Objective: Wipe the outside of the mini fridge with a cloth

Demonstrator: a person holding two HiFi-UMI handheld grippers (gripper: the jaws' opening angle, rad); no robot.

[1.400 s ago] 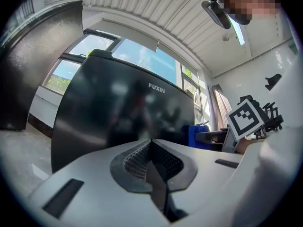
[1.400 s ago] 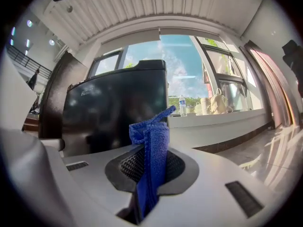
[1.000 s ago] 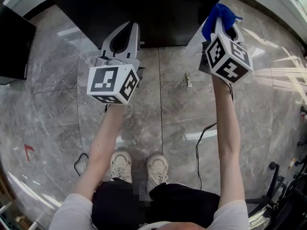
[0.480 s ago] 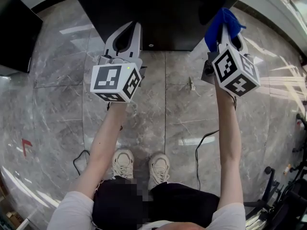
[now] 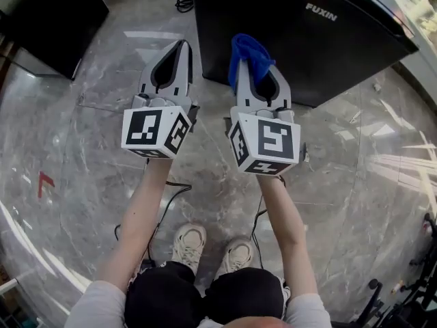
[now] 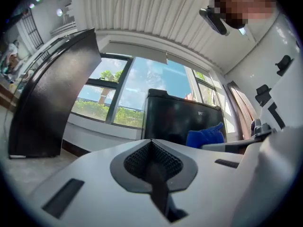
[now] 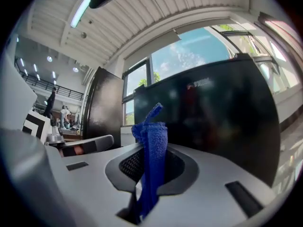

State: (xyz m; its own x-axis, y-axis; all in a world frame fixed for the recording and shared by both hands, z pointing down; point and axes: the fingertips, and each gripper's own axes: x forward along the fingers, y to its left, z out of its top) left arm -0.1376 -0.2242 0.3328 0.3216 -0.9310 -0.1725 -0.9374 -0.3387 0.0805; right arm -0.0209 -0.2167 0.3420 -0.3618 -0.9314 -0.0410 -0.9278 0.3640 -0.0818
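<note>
Grey marble floor point(image 5: 75, 203) under everything, big windows behind in both gripper views. Right claw point(image 5: 258, 70) is clamped on the blue cloth point(image 5: 247, 50). In the right gripper view I see the cloth point(image 7: 154, 155) pinched between the jaws and standing up past the tips in a bunched fold. Black mini fridge point(image 5: 307, 39), FUXIN lettering on it, sits straight ahead of that claw. From the head view the cloth end overlaps the fridge's near face, but I can't tell if it touches. In the right gripper view the fridge point(image 7: 218, 103) fills the space ahead and right of the jaws. Left claw point(image 5: 179, 46) is just beside the right claw, on its left, tips short of the fridge's left corner. Its own view shows the jaws pressed together with nothing between them. From that claw the fridge point(image 6: 180, 119) is ahead-right and a taller dark cabinet point(image 6: 47, 93) is off to the left. Black cable point(image 5: 174, 193) runs on the floor behind the claws, near the person's shoes point(image 5: 188, 246).
</note>
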